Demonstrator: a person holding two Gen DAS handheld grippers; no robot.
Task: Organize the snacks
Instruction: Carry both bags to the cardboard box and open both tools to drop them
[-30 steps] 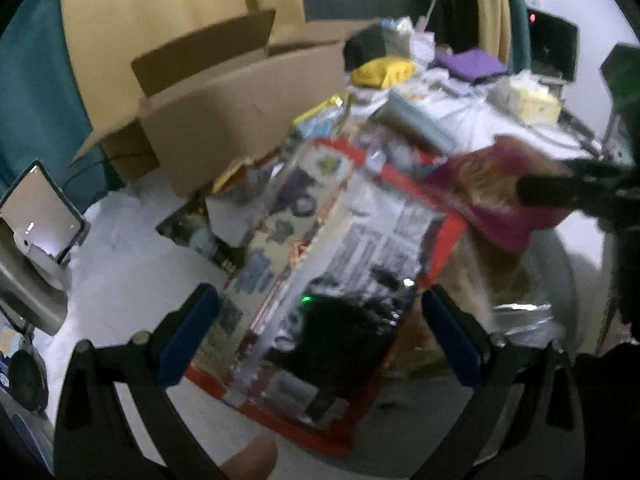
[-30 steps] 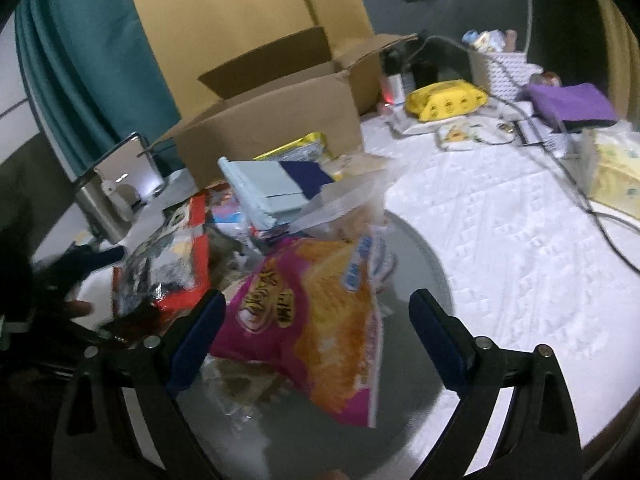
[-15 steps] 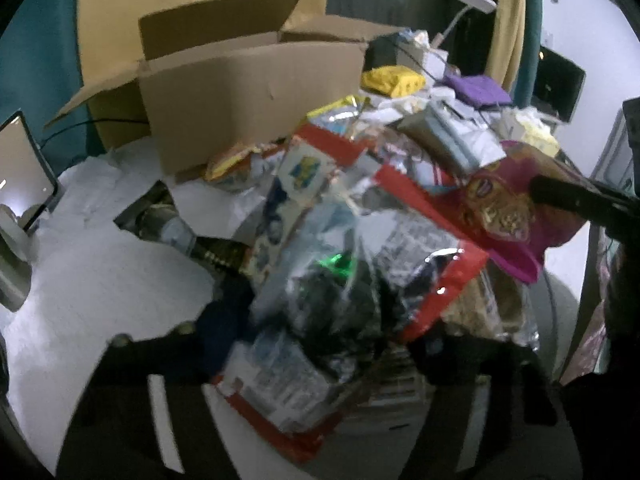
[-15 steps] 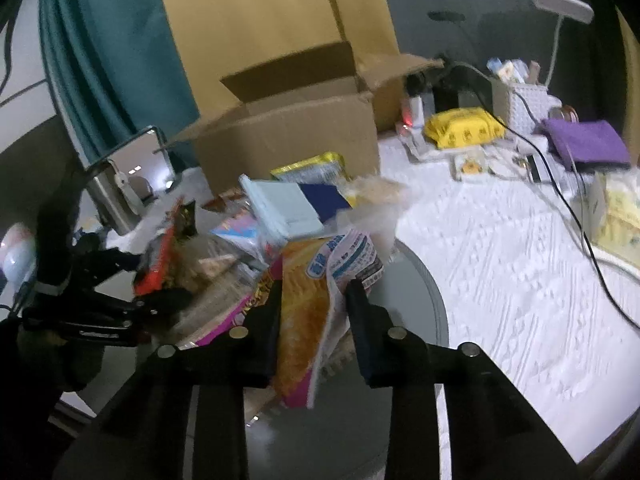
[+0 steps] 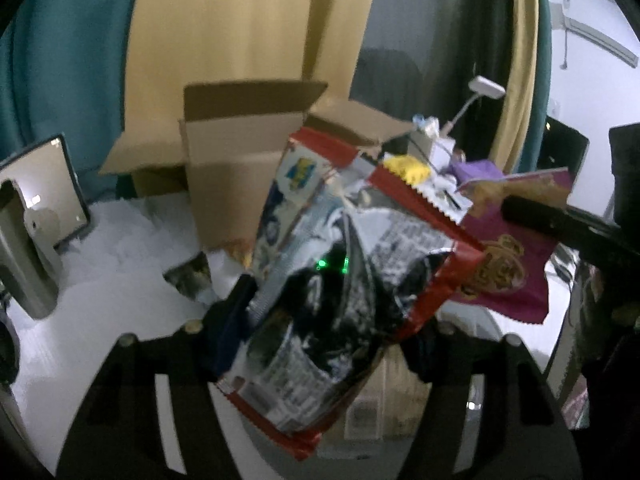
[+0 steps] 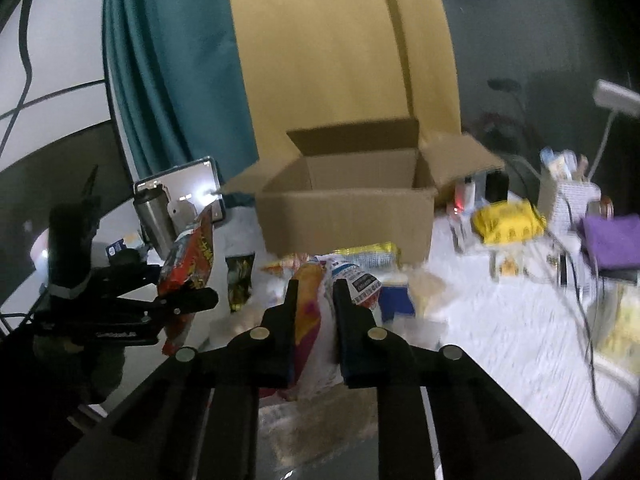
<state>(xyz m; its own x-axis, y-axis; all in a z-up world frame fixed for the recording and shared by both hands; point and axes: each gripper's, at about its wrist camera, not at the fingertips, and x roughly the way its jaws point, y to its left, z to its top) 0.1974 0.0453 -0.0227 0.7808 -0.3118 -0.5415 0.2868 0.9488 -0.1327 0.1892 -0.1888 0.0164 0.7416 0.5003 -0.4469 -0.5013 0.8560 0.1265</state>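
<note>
The left gripper (image 5: pixel 332 316) clamps a crinkled, glossy red-edged foil bag (image 5: pixel 344 280); the right gripper (image 6: pixel 314 312), its jaws just closing, pinches a slick magenta-and-orange chip bag (image 6: pixel 310 320). Both bags hang in front of the open, matte cardboard box (image 6: pixel 344 208), above flat packets (image 6: pixel 360 254) strewn at its foot.

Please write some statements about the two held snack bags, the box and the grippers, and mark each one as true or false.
1. The left gripper holds a red-edged bag. True.
2. The right gripper has its jaws wide open with nothing between them. False: its jaws have just been closing and now pinch a pink bag.
3. The cardboard box has its flaps open. True.
4. Both held bags are already inside the box. False: both are in the air in front of it.
5. More snack packets lie on the white cloth in front of the box. True.
</note>
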